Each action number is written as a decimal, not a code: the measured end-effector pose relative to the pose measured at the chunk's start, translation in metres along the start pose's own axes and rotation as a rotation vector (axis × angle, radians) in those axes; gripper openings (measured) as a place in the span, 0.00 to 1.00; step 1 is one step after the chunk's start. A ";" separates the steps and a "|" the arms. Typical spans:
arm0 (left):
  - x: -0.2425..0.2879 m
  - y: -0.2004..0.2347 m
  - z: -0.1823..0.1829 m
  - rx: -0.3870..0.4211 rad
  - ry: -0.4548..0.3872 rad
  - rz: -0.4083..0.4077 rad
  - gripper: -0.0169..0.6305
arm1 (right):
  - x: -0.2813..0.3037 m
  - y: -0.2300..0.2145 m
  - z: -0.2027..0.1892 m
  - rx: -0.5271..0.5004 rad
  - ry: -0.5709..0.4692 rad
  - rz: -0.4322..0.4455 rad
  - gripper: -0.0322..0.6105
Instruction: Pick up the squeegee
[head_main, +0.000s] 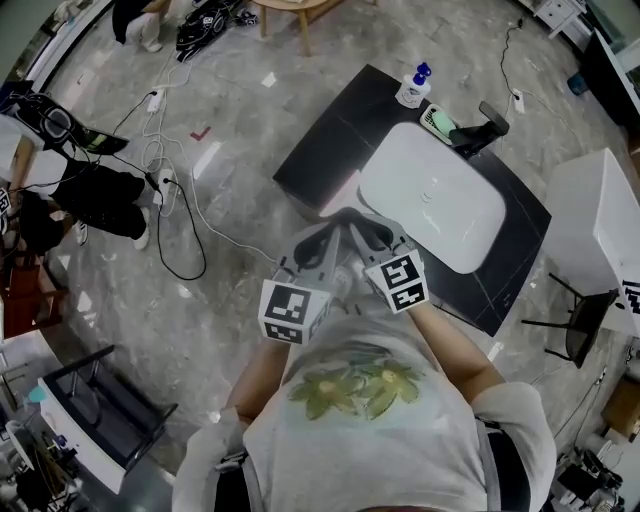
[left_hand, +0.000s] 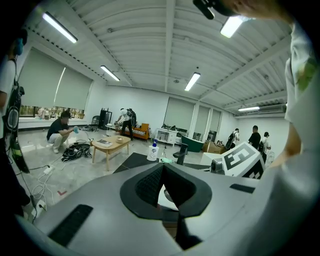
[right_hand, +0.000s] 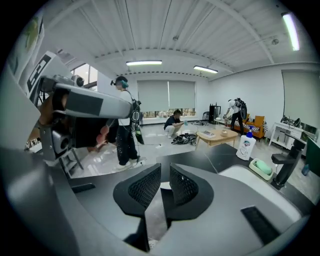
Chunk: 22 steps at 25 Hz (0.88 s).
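Left claw (left_hand: 163, 172) pressed together, right claw (right_hand: 165, 174) slightly spread, near white basin (head_main: 470, 220); green pad (right_hand: 264, 167) in tray (right_hand: 253, 169) beyond.

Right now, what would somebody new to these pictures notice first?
A white basin in a black counter fills the middle-right of the head view. Just below it, the left gripper and right gripper are held side by side at the person's chest, both empty.

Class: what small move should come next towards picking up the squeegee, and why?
Probably reach the right gripper forward over the sink toward what looks like the squeegee, black, at its far edge. That gripper is empty and well short of it, and the squeegee stands on the right.
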<state>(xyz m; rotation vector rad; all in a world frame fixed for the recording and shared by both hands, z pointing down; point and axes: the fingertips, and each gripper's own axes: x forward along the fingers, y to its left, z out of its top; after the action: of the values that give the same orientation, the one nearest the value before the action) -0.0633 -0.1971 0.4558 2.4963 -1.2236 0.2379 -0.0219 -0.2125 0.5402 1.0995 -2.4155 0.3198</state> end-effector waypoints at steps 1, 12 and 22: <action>0.001 0.000 0.001 -0.004 0.000 0.000 0.04 | 0.003 -0.003 -0.005 -0.004 0.018 0.000 0.09; 0.015 0.007 0.007 -0.007 0.016 0.004 0.04 | 0.040 -0.032 -0.057 -0.006 0.178 -0.016 0.19; 0.031 0.014 0.003 -0.015 0.041 -0.002 0.04 | 0.063 -0.041 -0.084 -0.113 0.275 -0.005 0.23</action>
<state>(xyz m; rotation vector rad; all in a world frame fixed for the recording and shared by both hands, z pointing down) -0.0548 -0.2290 0.4654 2.4680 -1.2023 0.2767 -0.0008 -0.2471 0.6455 0.9448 -2.1602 0.3077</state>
